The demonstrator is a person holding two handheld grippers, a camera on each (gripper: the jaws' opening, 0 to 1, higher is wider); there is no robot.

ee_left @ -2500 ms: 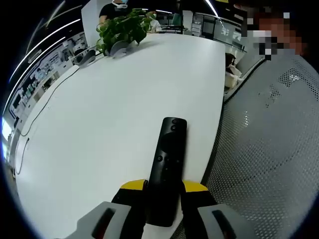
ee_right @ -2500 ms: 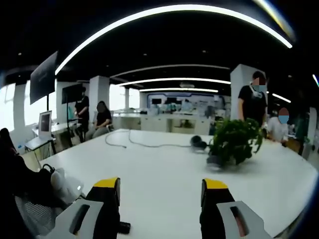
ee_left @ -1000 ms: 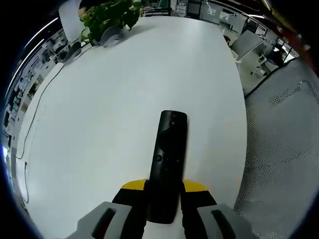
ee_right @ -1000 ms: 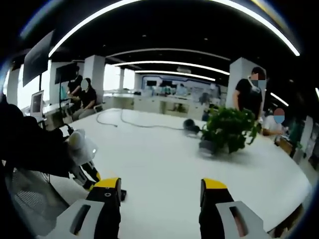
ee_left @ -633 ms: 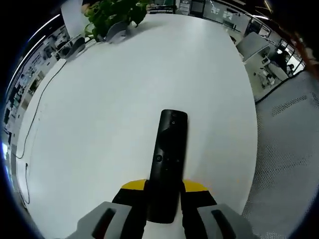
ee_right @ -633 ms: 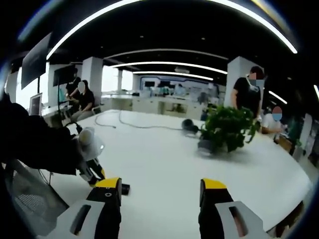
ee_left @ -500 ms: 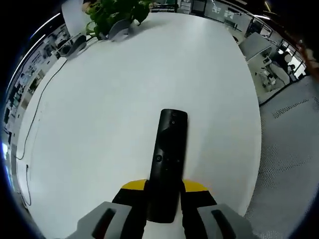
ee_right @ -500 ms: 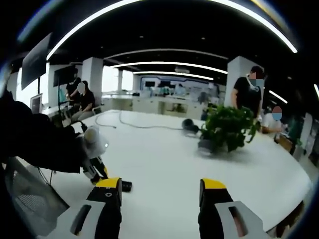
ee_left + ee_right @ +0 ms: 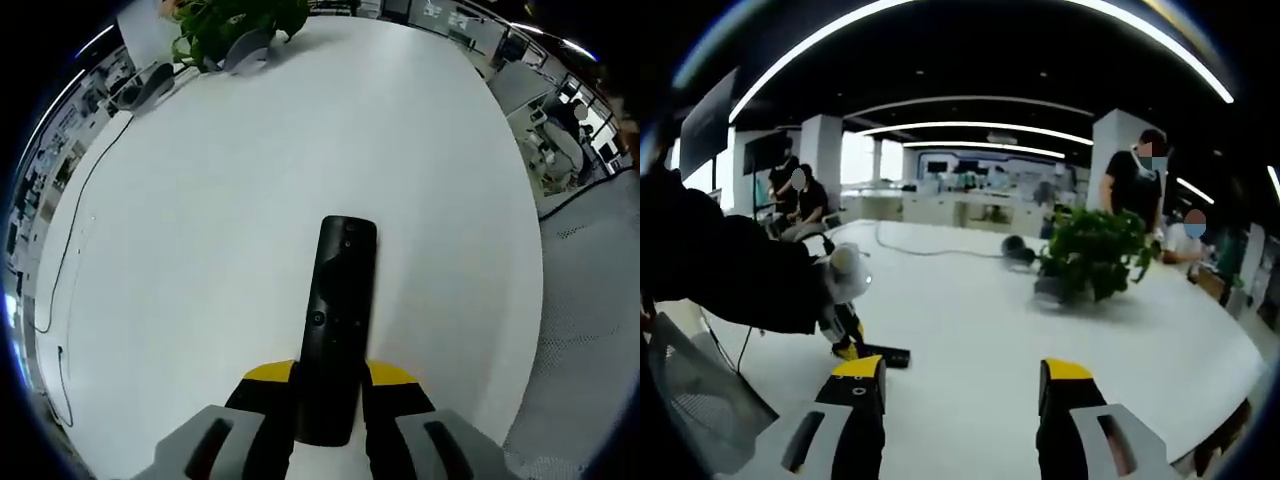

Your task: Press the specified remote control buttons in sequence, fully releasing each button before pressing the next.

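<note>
Left gripper view looks down on a broad white counter (image 9: pixel 250 170). The left gripper (image 9: pixel 330 385) has its yellow-tipped jaws closed on the near end of a black remote control (image 9: pixel 336 320), which runs straight forward from the jaws over the counter, its button face up. Small buttons show near the far end and a round one about midway; their markings are too small to read. Whether the remote's far end touches the counter cannot be told. At the far edge of the counter stands a potted plant (image 9: pixel 235 25), and a thin cable (image 9: pixel 75 240) trails along the counter's left side. Beyond the right edge lie a grey perforated surface (image 9: pixel 590 330) and office chairs.

Right gripper view looks level across the same counter (image 9: pixel 980 330). The right gripper (image 9: pixel 965 405) has its jaws apart with nothing between them. To the left, the left gripper (image 9: pixel 845 310) comes in, carried by a dark-sleeved arm (image 9: pixel 730 275), with the remote control (image 9: pixel 885 355) sticking out from it just above the counter. The potted plant (image 9: pixel 1095 255) stands further back on the right, and a cable (image 9: pixel 930 250) loops across the far part. Several people stand or sit in the background.
</note>
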